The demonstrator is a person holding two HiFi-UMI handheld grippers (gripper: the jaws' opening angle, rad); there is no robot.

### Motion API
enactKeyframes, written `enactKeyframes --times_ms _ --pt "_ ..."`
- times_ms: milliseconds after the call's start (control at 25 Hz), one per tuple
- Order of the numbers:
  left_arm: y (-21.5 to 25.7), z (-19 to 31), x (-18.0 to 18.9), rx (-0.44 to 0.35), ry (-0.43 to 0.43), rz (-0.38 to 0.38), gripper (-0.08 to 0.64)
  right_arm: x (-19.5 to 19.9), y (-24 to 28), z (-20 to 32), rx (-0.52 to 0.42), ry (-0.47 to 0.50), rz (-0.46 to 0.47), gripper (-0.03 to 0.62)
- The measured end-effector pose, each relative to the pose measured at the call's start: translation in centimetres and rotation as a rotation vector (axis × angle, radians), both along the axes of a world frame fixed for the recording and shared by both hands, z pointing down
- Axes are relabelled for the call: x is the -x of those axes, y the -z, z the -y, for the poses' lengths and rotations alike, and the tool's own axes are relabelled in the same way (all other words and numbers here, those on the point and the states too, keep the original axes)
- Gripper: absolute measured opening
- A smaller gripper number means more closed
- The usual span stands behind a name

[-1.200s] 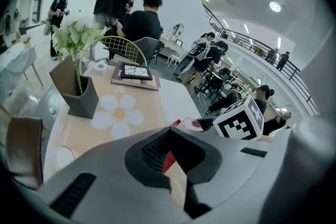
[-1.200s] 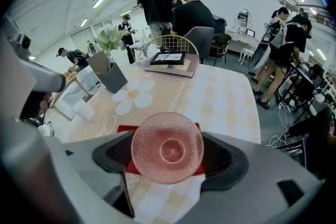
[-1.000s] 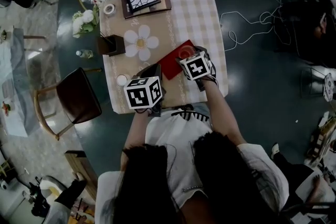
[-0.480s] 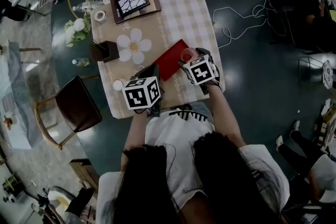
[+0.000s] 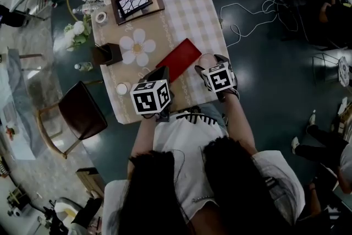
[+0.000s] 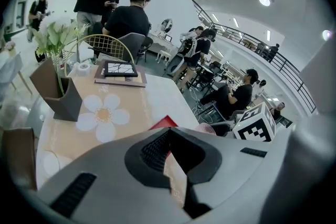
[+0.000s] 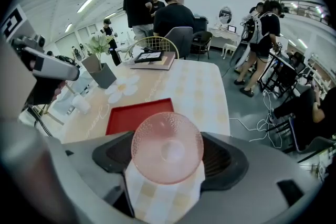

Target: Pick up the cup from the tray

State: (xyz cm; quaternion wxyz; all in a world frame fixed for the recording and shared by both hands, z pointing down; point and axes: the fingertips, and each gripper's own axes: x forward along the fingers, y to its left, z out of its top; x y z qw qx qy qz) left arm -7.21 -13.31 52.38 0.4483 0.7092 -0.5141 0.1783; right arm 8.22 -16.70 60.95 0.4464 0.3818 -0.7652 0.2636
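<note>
Cup (image 7: pixel 167 145) between jaws of right gripper (image 7: pixel 168 164)

The left gripper (image 6: pixel 168 132), jaws together and empty, points toward the red tray (image 6: pixel 163 123).

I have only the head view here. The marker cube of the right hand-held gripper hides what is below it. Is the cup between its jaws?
Observer: Yes. The right gripper view shows the pink cup between the jaws of the right hand-held gripper, held on both sides.
Operator: Is the cup above the tray?
Observer: No. I see checked tablecloth under it; the red tray lies farther ahead.
Operator: And the other one?
Observer: The left hand-held gripper is empty: the left gripper view shows nothing between its jaws.
</note>
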Motion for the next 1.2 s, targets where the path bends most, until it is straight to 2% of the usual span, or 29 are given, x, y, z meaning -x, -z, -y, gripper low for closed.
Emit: enactKeyframes --times_ms 400,600,840,1200 --pt "0.1 0.0 -0.2 -0.001 -0.006 0.004 0.008 -2.3 -0.6 -1.5 0.025 -0.040 -0.024 0.393" --pt "-0.1 -0.1 -0.3 -0.001 -0.010 0.010 0.008 -2.5 -1.8 -2.6 0.066 -0.078 0.021 0.393" --pt "-0.3 -0.3 -0.2 0.002 -0.002 0.011 0.008 -2.4 -2.0 -3.3 0.049 -0.048 0.005 0.394" --pt "-0.2 -0.6 -0.5 -0.001 -0.005 0.012 0.008 -2.2 -1.7 -3.3 0.031 -0.072 0.037 0.396"
